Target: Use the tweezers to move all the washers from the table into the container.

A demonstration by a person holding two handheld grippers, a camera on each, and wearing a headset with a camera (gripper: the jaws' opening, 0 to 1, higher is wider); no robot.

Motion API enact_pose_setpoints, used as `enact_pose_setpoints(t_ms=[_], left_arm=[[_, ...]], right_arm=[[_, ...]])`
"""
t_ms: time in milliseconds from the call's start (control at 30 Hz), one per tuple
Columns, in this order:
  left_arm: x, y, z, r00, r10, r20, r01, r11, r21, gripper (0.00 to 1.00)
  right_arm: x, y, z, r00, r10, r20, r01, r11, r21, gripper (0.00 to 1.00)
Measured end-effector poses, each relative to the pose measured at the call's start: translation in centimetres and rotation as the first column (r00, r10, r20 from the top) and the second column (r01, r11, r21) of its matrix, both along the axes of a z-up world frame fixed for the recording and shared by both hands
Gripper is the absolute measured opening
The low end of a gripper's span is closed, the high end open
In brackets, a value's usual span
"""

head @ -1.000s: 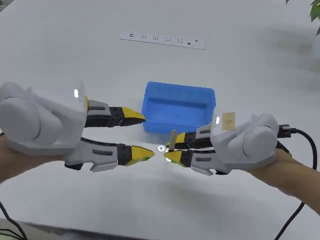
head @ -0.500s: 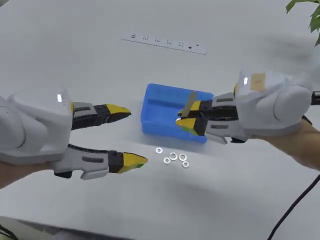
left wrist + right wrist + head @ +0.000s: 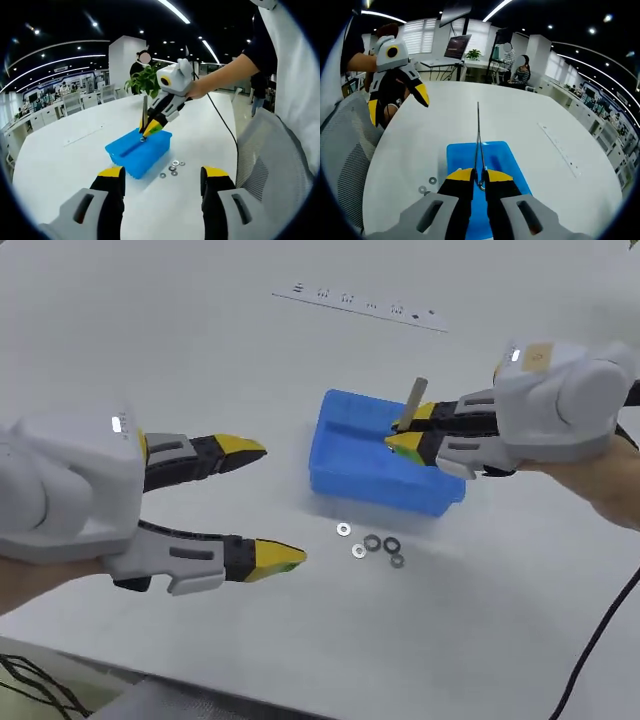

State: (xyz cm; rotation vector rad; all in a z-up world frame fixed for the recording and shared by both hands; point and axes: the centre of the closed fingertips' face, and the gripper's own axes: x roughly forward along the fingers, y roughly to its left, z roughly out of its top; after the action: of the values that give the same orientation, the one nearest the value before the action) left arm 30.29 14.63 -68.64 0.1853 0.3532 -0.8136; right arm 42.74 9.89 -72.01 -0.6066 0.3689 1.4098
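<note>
A white power strip (image 3: 360, 308) lies flat on the far part of the white table (image 3: 180, 350). Beyond the table stands a green potted plant (image 3: 147, 81). A grey mesh chair (image 3: 272, 170) is beside the table's near edge, and a dark monitor (image 3: 456, 46) shows in the office behind.

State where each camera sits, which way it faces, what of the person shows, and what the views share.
Head view: on the headset, looking down at the table; left gripper open, right gripper shut on tweezers over the blue container.
Left gripper view: on the left gripper, facing the right gripper and the person's arm; own jaws below.
Right gripper view: on the right gripper, looking along the tweezers into the container.
Shared: all three show the container and washers beside it.
</note>
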Motion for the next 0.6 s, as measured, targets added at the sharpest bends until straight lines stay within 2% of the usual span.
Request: enact_pose_setpoints(t_ms=[300,600], left_arm=[[0.0,0.7,-1.1,0.999,0.036,-0.037,-0.037,0.999,-0.007,0.66],[0.2,0.8,-1.7,0.997,0.054,-0.059,-0.054,0.998,-0.008,0.67]], right_arm=[[1.1,0.4,-3.1,0.997,-0.033,-0.071,0.033,0.999,-0.005,0.09],[1.3,0.6,-3.9,0.996,-0.027,-0.084,0.027,1.0,-0.001,0.1]])
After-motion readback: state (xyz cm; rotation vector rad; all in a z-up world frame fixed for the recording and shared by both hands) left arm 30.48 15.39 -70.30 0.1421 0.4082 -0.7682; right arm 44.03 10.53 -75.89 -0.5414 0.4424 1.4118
